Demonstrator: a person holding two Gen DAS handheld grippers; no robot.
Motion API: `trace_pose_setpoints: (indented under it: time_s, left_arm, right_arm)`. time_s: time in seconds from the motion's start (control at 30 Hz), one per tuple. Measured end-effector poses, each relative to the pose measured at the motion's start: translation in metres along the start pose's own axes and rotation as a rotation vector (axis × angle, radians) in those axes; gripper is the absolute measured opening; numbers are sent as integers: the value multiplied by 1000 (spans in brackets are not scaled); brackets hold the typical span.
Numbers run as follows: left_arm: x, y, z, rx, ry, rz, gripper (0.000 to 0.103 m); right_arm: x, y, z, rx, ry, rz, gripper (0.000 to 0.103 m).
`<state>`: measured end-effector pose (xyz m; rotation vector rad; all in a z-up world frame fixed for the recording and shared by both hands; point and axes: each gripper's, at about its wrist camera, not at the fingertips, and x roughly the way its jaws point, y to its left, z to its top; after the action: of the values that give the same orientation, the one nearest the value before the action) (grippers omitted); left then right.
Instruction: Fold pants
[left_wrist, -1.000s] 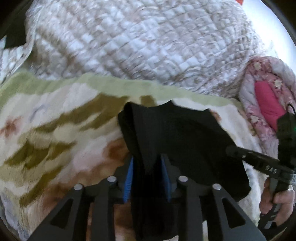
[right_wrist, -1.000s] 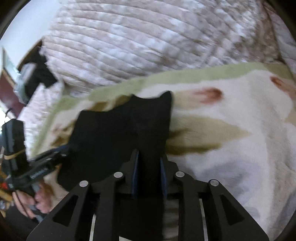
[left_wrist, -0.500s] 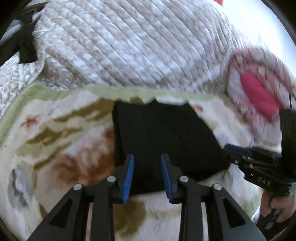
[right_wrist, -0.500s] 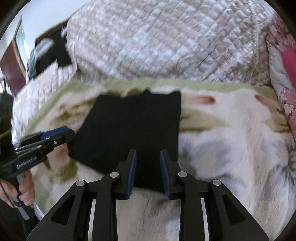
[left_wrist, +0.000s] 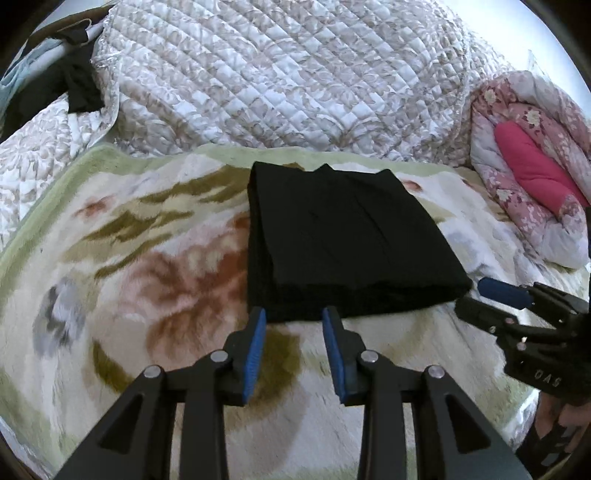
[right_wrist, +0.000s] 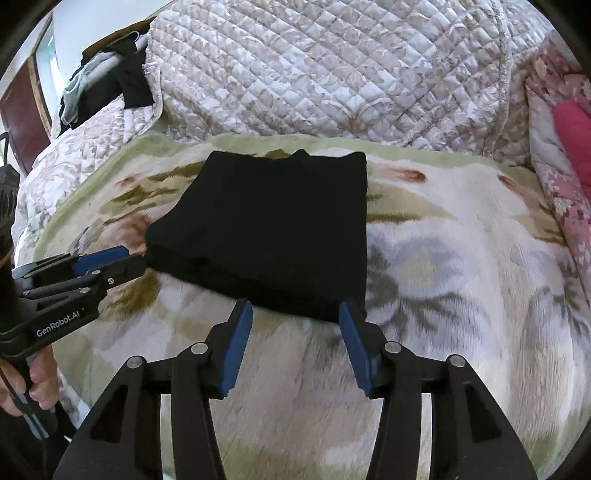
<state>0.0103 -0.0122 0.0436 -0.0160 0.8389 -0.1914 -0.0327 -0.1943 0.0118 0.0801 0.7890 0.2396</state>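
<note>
Gaping hand-held grippers (left_wrist: 293, 314), pants (left_wrist: 343, 243) untouched.

Black pants (left_wrist: 343, 247), floral green-edged blanket (left_wrist: 122, 266)

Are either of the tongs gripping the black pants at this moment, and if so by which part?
Nothing is held. The left tongs and right tongs are both open, just short of the near edge of the folded pants, which lie on the blanket.
</note>
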Motion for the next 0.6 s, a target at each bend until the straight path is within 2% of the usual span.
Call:
trace_pose_setpoints:
  time_s: [0.17,0.43,0.6]
  left_arm:
    - [4,-8,-8,30,14,5,39]
    - [22,-2,-15,12,75,24,40]
    - [27,-6,-19,31,83,25,47]
  right_arm:
    - [6,8,-6,-31,25,-3,50]
    - [20,8,-11,-46,71,-18,50]
    - [28,5,-14,-36,100,-20,53]
